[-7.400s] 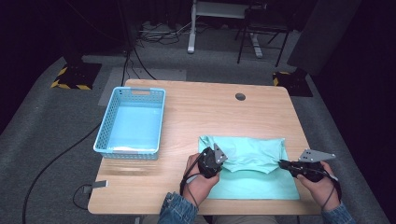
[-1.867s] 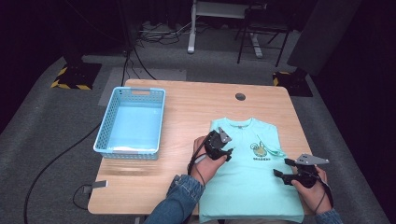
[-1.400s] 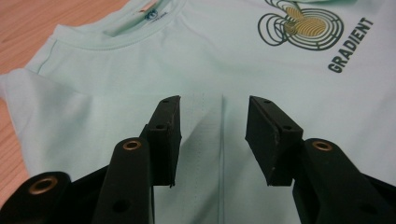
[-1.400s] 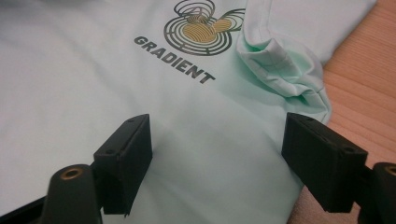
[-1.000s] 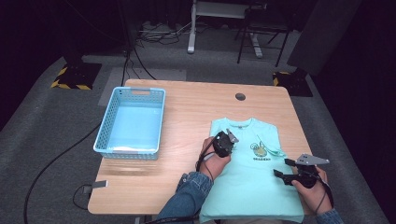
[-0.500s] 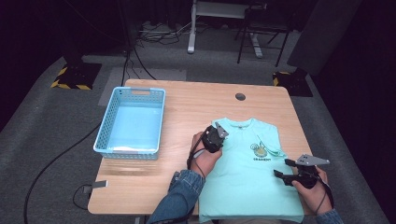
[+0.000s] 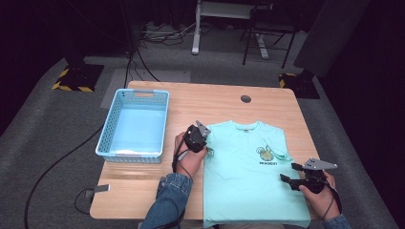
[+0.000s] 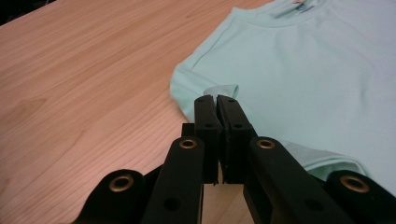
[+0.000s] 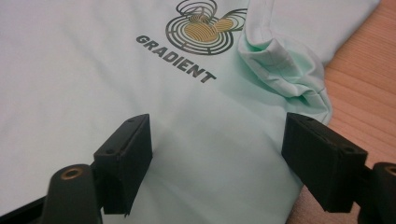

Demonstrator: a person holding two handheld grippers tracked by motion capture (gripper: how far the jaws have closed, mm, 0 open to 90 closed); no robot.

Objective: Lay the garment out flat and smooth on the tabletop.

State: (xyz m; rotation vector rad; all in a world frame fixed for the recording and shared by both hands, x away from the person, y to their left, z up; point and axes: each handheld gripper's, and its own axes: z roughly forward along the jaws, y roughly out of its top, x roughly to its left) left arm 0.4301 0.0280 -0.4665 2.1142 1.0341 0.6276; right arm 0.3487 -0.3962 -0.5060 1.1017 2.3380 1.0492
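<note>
1. High view: mint T-shirt (image 7: 248,176) lies flat, print up, on the right half of the surface (image 7: 143,191), hem hanging at the near edge, collar toward the far edge. Left claw (image 7: 206,149) sits at the shirt's left sleeve; half a second ago it was a bit further in over the shoulder, so it has pulled out toward the surface's left side. Right claw (image 7: 286,173) is over the shirt near the right edge, same spot as a second ago. Blue basket (image 7: 134,125) on the left side, well apart from the shirt.
2. Left gripper view: left claw (image 8: 217,99) is together, clamped on a small pinch of the left sleeve (image 8: 223,89). Sleeve looks folded in, not spread yet.
3. Right gripper view: right claw (image 9: 217,140) stands apart, nothing between the pads, hovering over the cloth below the print (image 9: 198,30). Right sleeve (image 9: 285,65) is bunched at the shirt's edge.
4. Read: the shirt is opened out and the left sleeve is being tugged flat; my guess is the right sleeve is next.
</note>
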